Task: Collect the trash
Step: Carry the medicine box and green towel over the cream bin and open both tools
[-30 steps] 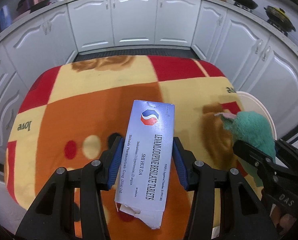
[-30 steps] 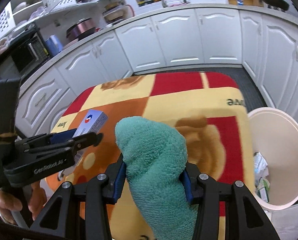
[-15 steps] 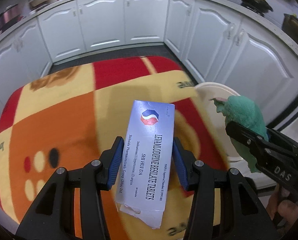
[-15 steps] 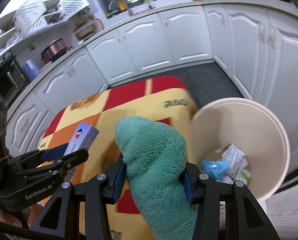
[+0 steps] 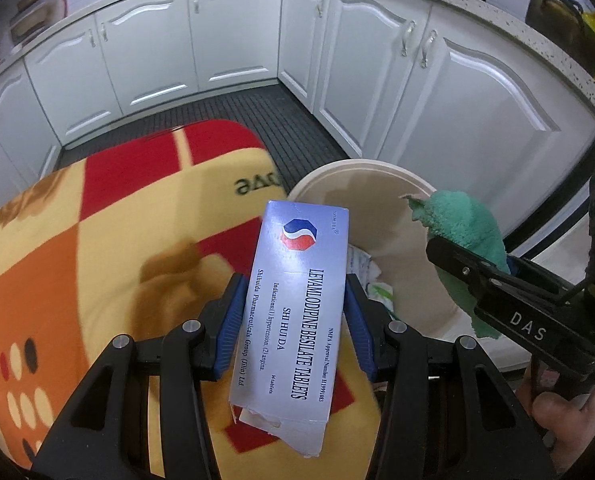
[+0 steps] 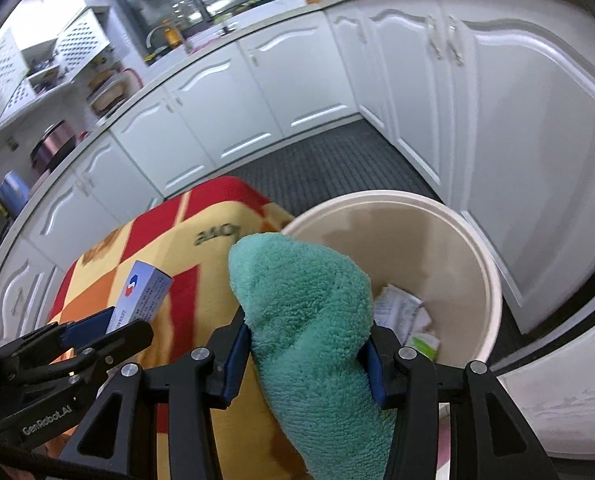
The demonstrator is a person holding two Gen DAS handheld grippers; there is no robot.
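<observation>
Left claw (image 5: 293,320) pinches the tablet box (image 5: 297,312) between its blue pads, box standing lengthwise at frame centre, top end over the bin (image 5: 401,176) rim. Right claw (image 6: 303,354) clamps a green towel (image 6: 309,320), lower centre, beside the bin's (image 6: 493,280) near rim. Paper scraps (image 6: 401,312) lie inside.

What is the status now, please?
Left gripper shut on pill box. Right gripper shut on green cloth. Bin close, nothing blocking.

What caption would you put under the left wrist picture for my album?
Left gripper holds a blue tablet box near the cream trash bin; right gripper brings a green sock.
</observation>
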